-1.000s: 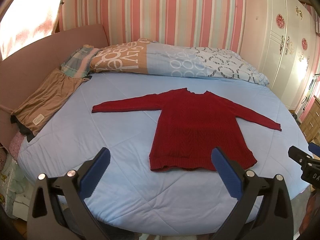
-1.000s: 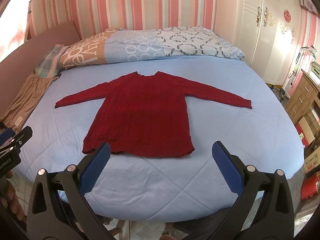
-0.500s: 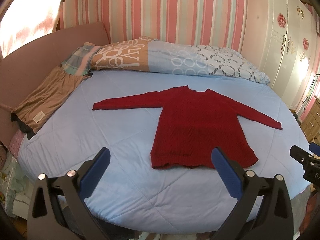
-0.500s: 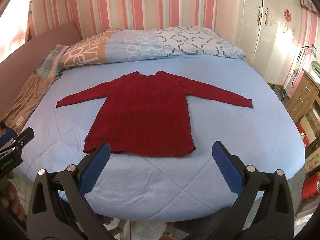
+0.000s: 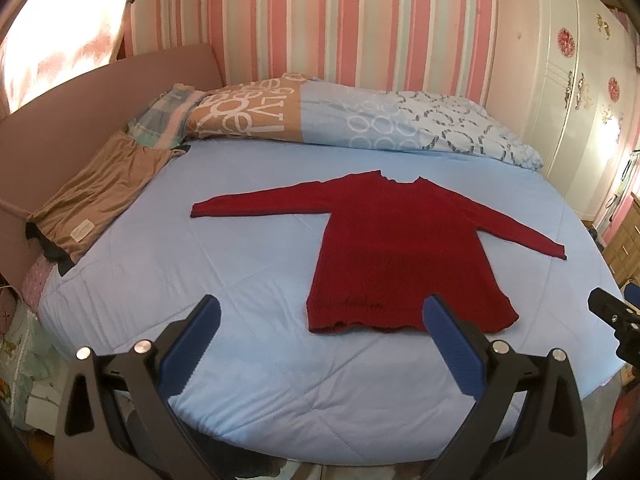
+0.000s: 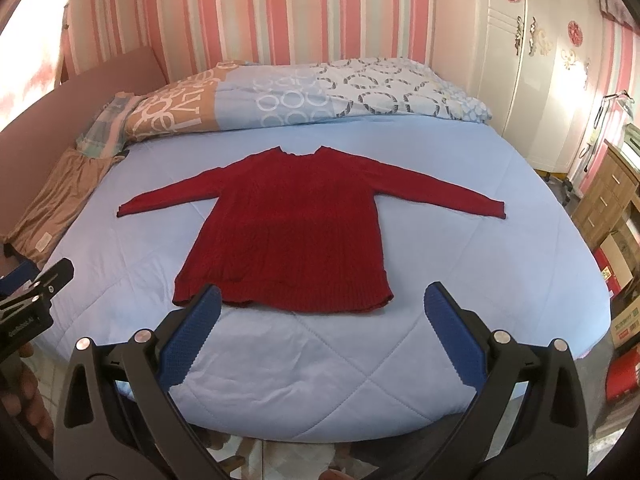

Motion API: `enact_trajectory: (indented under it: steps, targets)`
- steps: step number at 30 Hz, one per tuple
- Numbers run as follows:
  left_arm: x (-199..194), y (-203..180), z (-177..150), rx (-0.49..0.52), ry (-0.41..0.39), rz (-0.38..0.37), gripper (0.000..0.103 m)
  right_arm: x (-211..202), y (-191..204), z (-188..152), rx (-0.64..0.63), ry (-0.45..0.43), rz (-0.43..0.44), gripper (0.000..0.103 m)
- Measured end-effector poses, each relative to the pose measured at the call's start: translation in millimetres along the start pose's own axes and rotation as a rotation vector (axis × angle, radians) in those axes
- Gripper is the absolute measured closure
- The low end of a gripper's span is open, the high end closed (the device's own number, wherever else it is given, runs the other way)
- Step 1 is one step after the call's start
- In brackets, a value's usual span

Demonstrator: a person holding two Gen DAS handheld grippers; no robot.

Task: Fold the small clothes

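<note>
A small dark red knitted sweater (image 5: 404, 248) lies flat on the light blue quilt (image 5: 240, 264), both sleeves spread sideways, hem toward me. It also shows in the right wrist view (image 6: 292, 240). My left gripper (image 5: 320, 320) is open and empty, held above the bed's near edge, short of the hem and to its left. My right gripper (image 6: 322, 312) is open and empty, just short of the hem, roughly centred on it. The right gripper's tip (image 5: 612, 312) shows at the left wrist view's right edge.
A folded duvet (image 5: 340, 120) with ring patterns lies along the back. A brown folded garment (image 5: 96, 200) lies at the bed's left edge by the pink headboard (image 5: 80, 96). White wardrobes (image 6: 532, 60) and a wooden drawer unit (image 6: 608, 200) stand right of the bed.
Both grippers have moved slightly forward toward the sweater's hem; the sweater lies unchanged. Both stay open.
</note>
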State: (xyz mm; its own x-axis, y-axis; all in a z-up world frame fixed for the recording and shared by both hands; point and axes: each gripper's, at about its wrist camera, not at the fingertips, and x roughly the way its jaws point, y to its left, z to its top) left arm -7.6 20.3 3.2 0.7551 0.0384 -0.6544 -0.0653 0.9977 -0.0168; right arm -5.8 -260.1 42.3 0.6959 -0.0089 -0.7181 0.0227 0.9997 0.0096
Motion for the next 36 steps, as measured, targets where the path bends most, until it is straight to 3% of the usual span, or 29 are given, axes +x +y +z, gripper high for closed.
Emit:
enact_trajectory:
  steps: [22, 36]
  targets:
    - [19.1, -4.8, 0.6, 0.008, 0.019, 0.007, 0.002, 10.4, -16.2, -4.7, 0.017, -0.002, 0.001, 0.003]
    - [88.0, -21.0, 33.5, 0.043, 0.01, 0.017, 0.002, 88.1, -47.7, 23.5, 0.046, 0.012, 0.016, 0.003]
